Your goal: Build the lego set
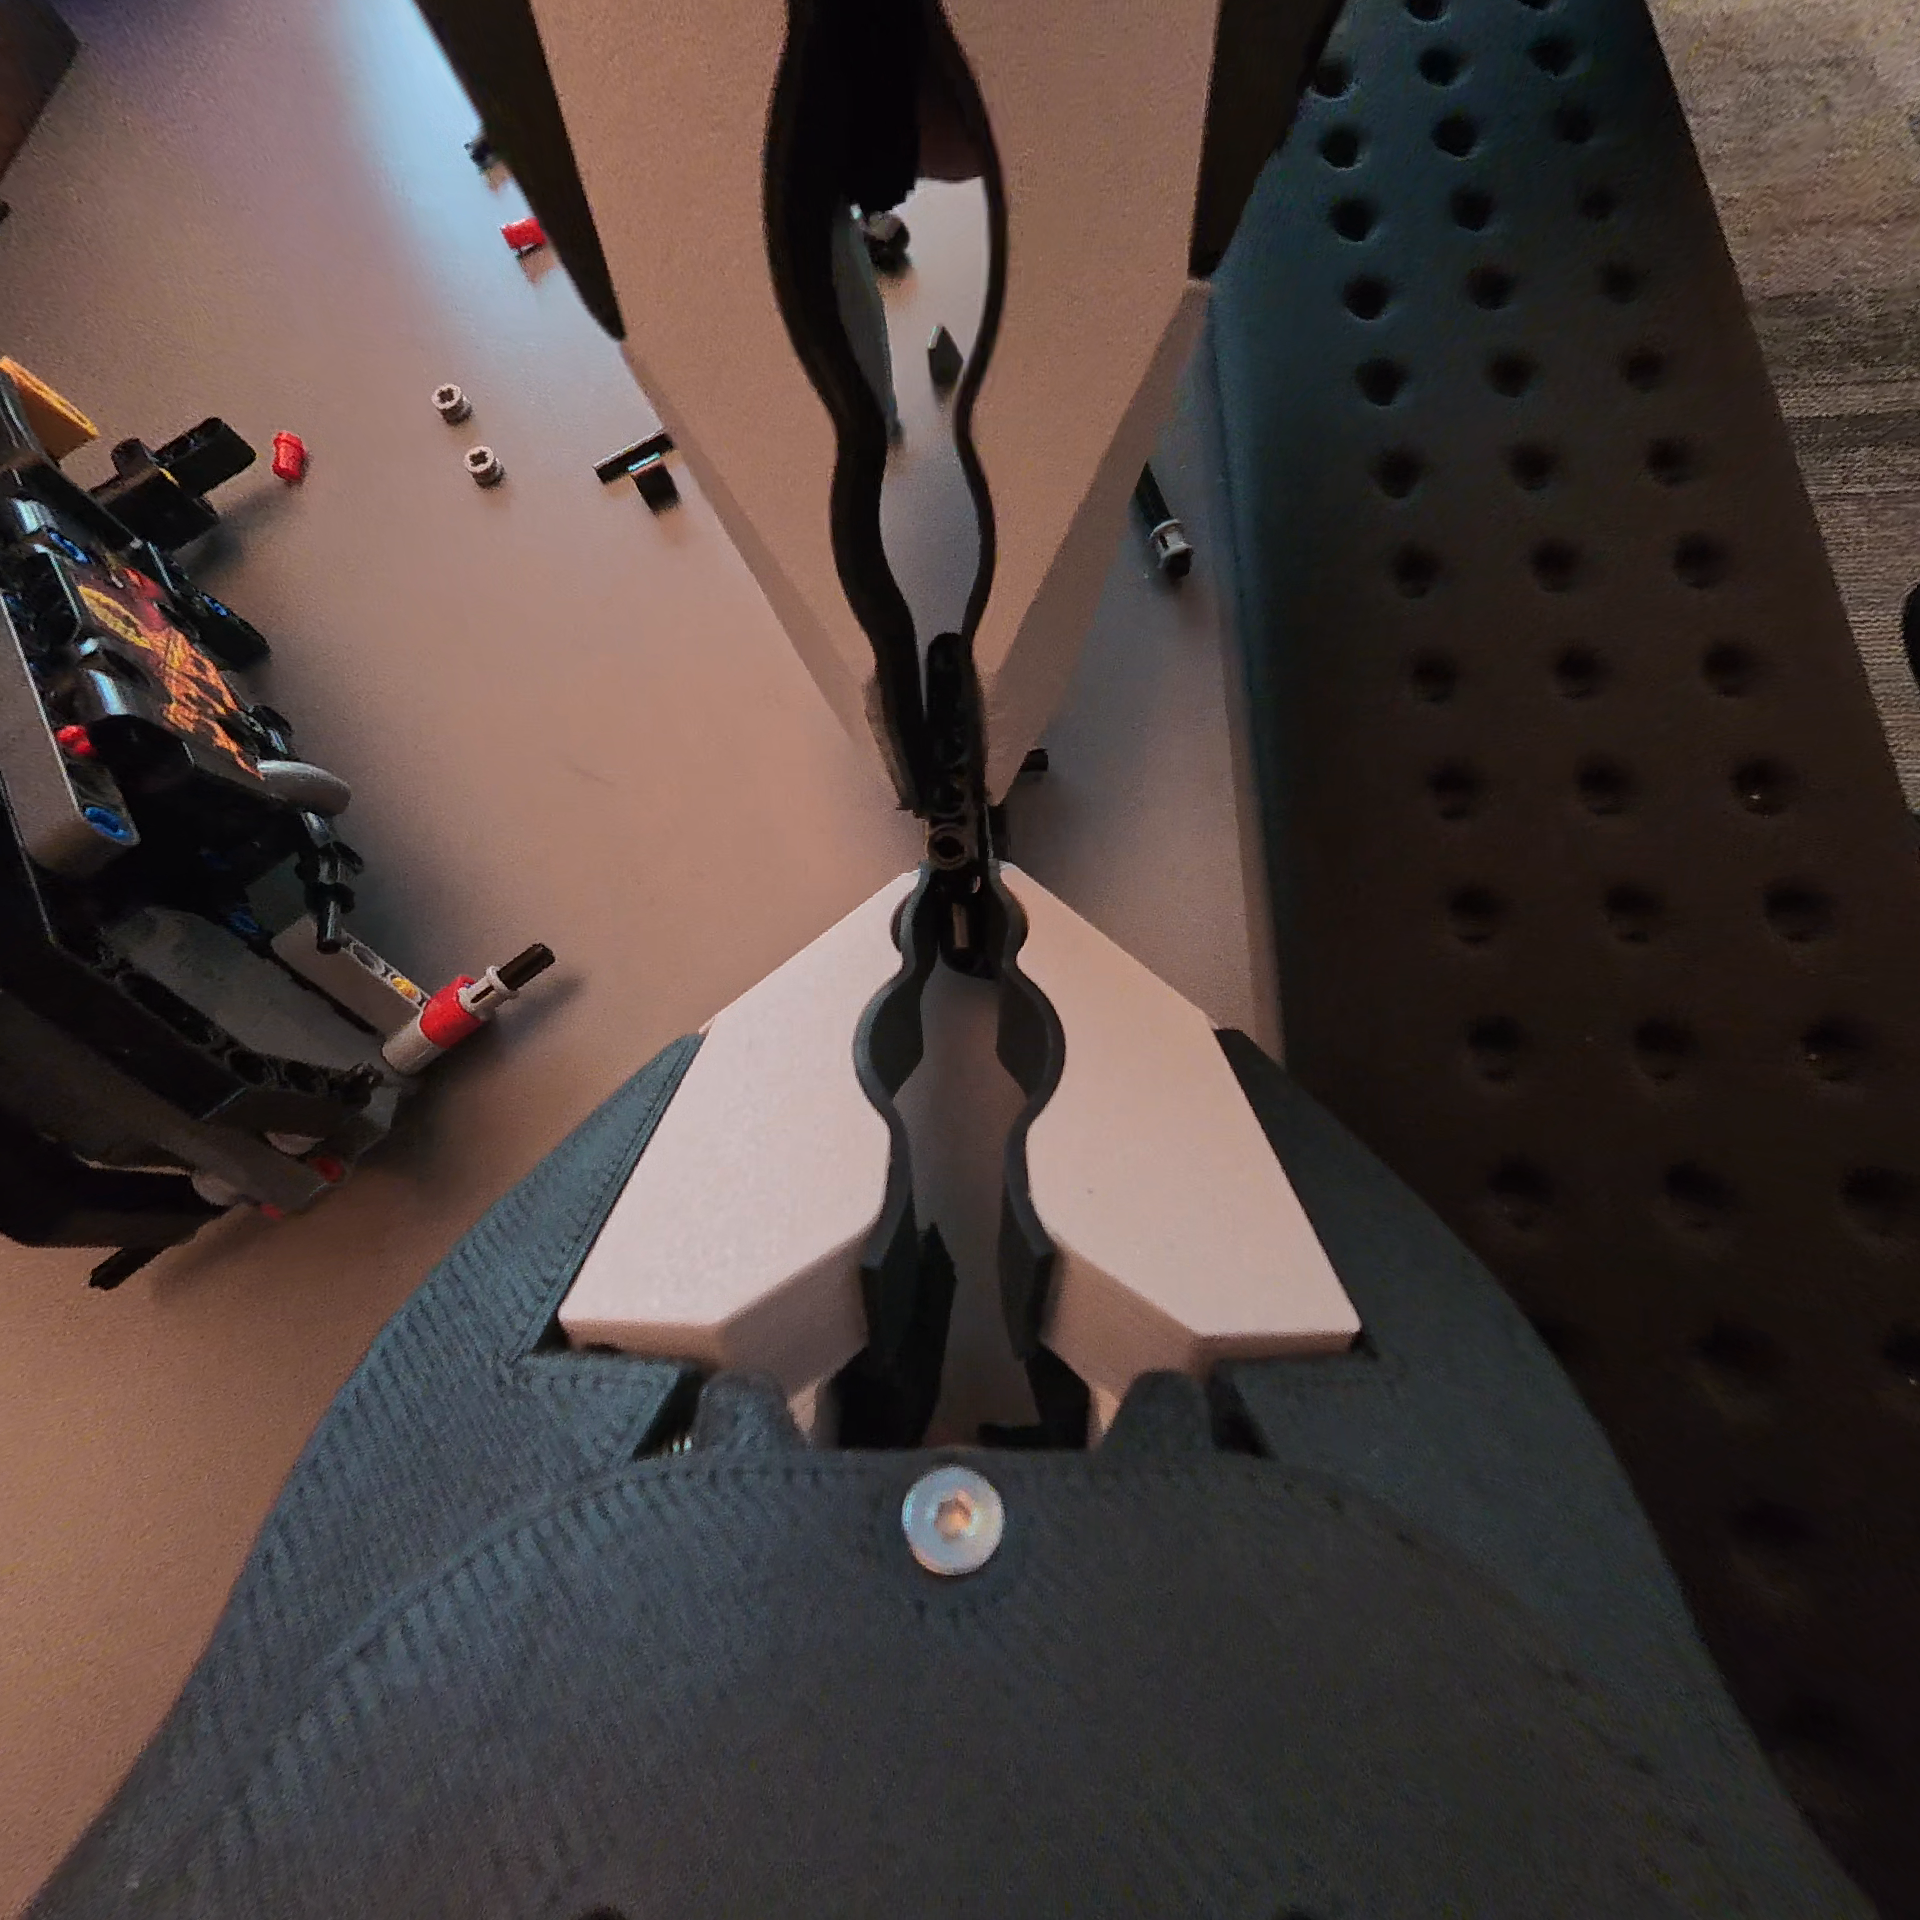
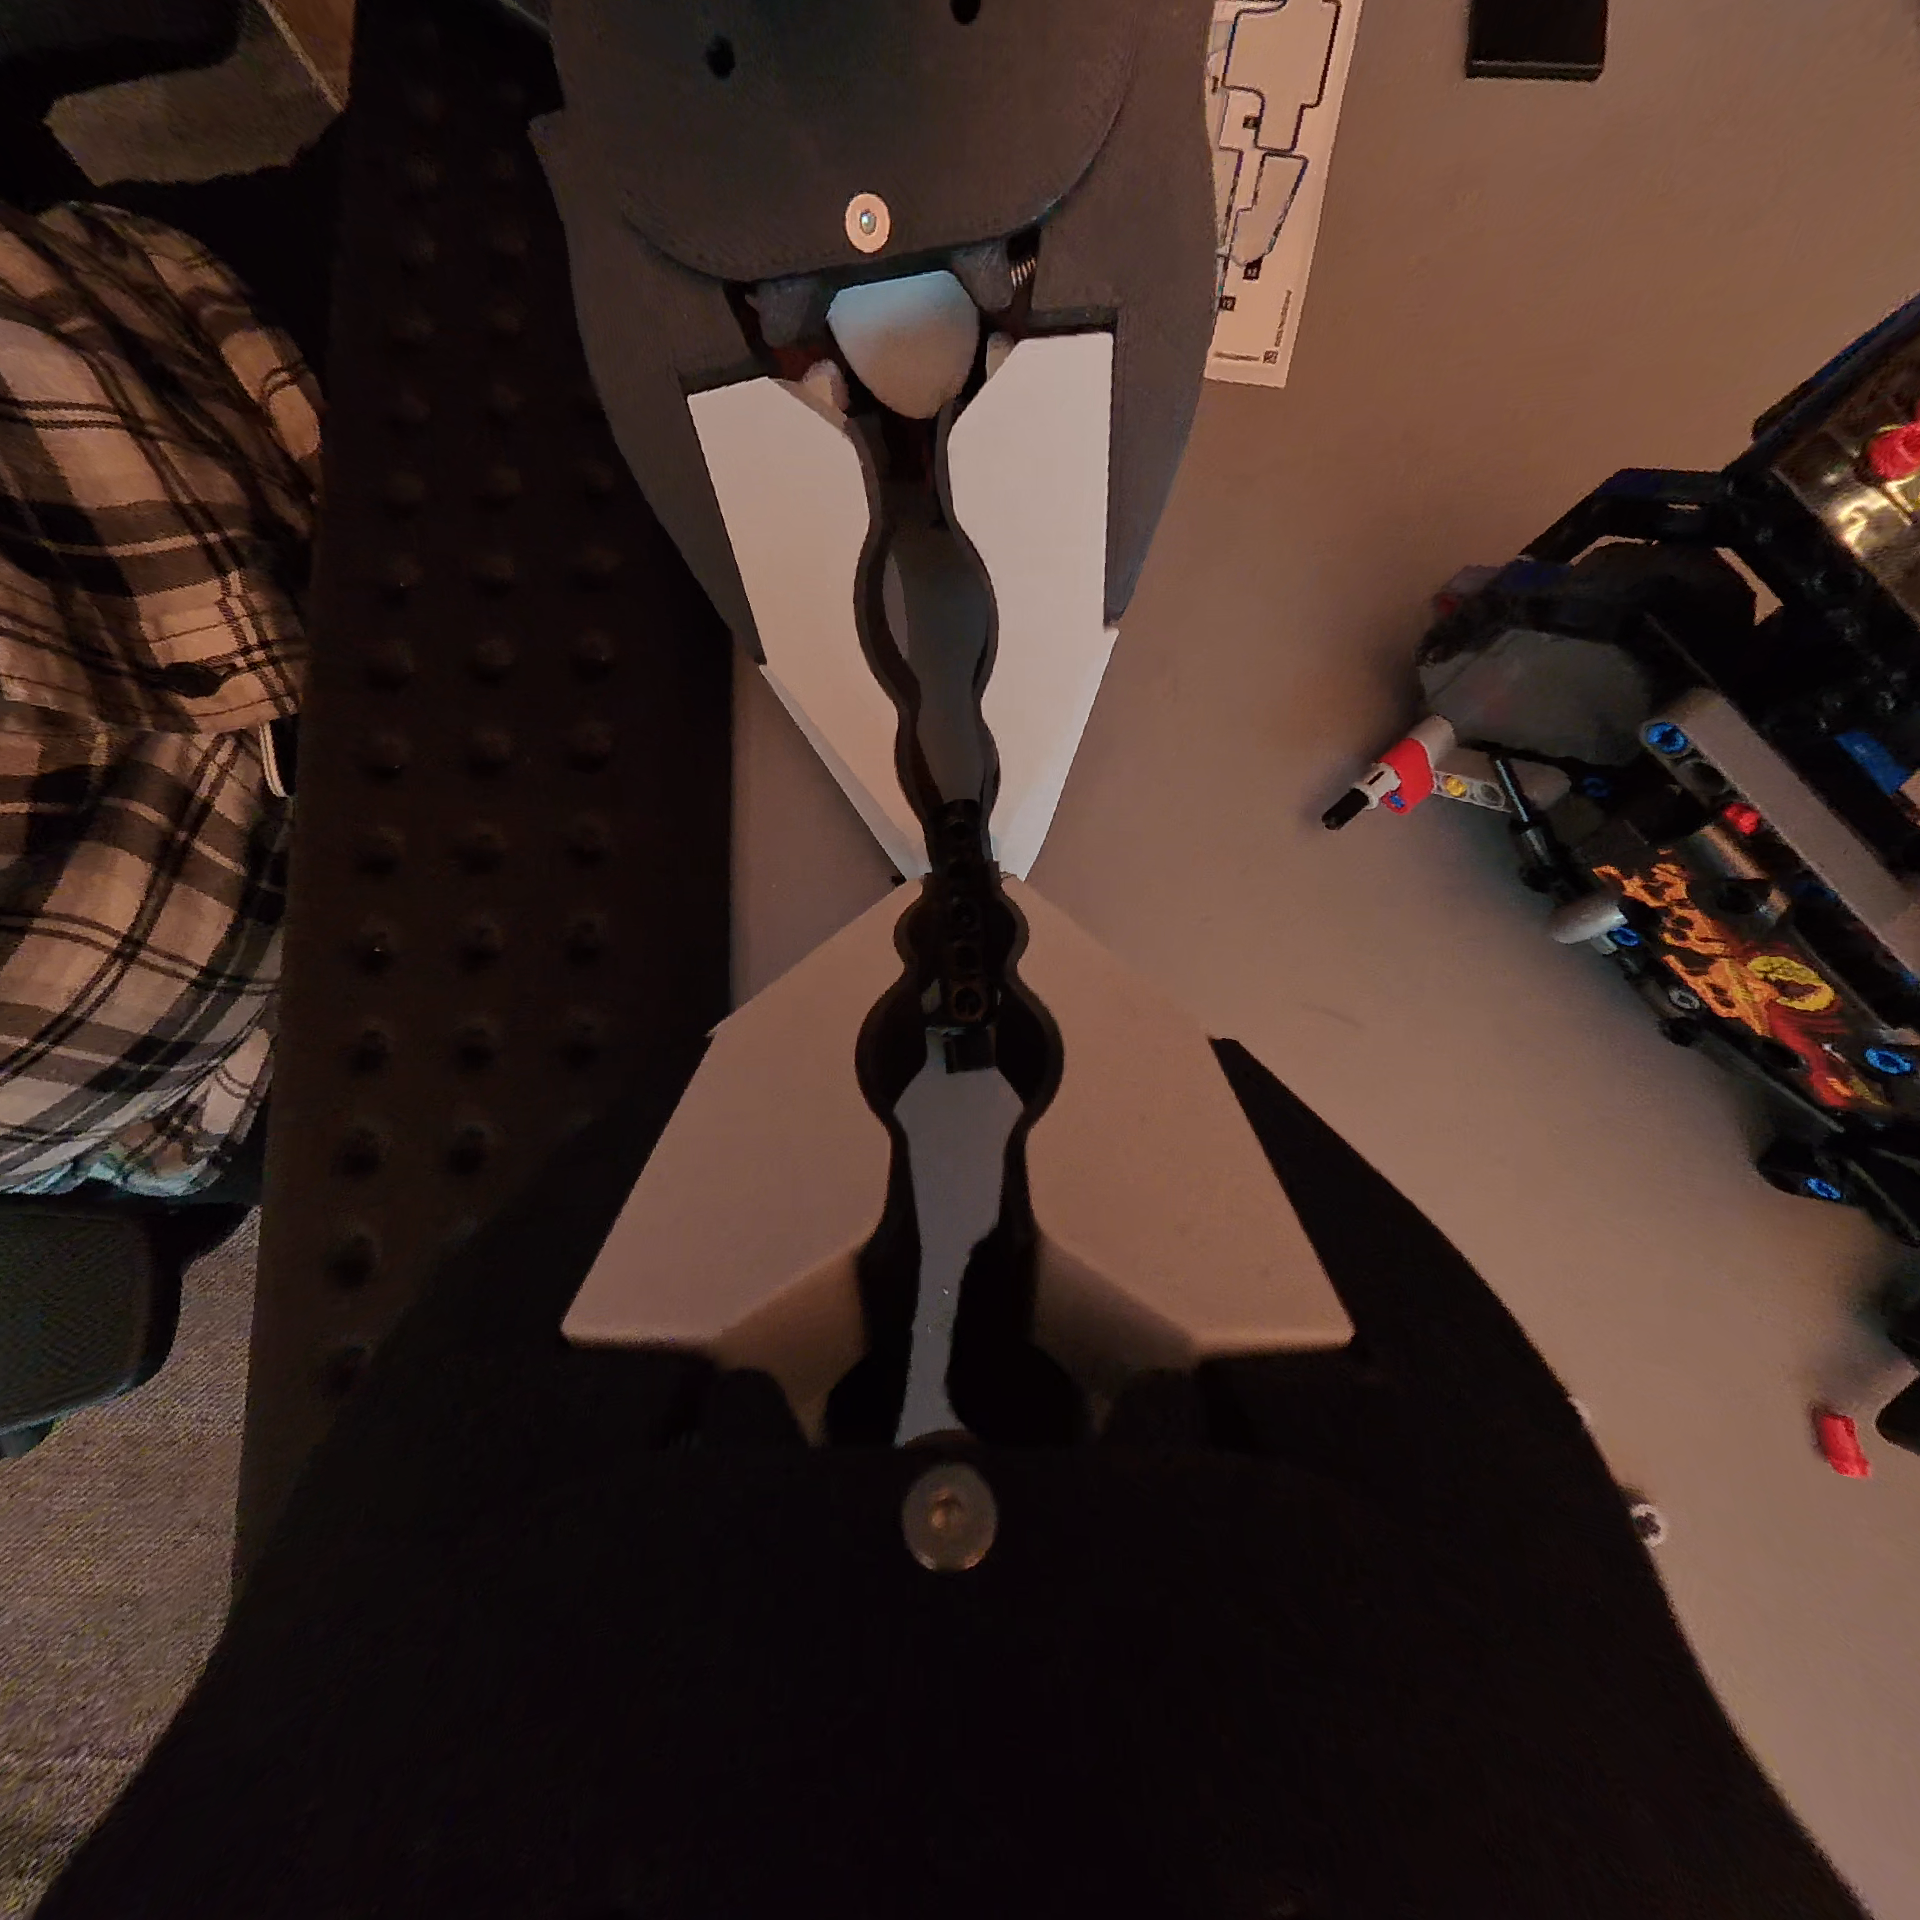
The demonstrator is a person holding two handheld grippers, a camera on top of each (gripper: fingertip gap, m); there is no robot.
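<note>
Tabletop [image 1: 540, 665], grey, carrying all loose parts and bordered by a black perforated panel [image 1: 1558, 727] along one edge.

Partly built lego model [image 1: 156, 810] resting on the tabletop at the left of the left wrist view and at the right of the right wrist view; black frame, grey beams, blue pins, flame-patterned panel, red-and-grey axle stub [image 1: 457, 1013] projecting from one corner toward the open tabletop.

Left gripper [image 1: 951, 914] and right gripper [image 2: 956, 977] set tip to tip, facing each other, above the tabletop near the perforated panel and well apart from the model.

Black lego beam [image 1: 948, 769] (long, with a row of pin holes) spanning both sets of tips: one end clamped between the left fingers, the other clamped between the right fingers. Both pairs of tongs closed on this beam.

Printed instruction sheet [image 2: 1268, 187] lying flat beyond the left gripper in the right wrist view.

Small loose parts scattered on the tabletop: two grey bushes [image 1: 453, 401], red pieces [image 1: 289, 455], black T-shaped piece [image 1: 639, 462].
</note>
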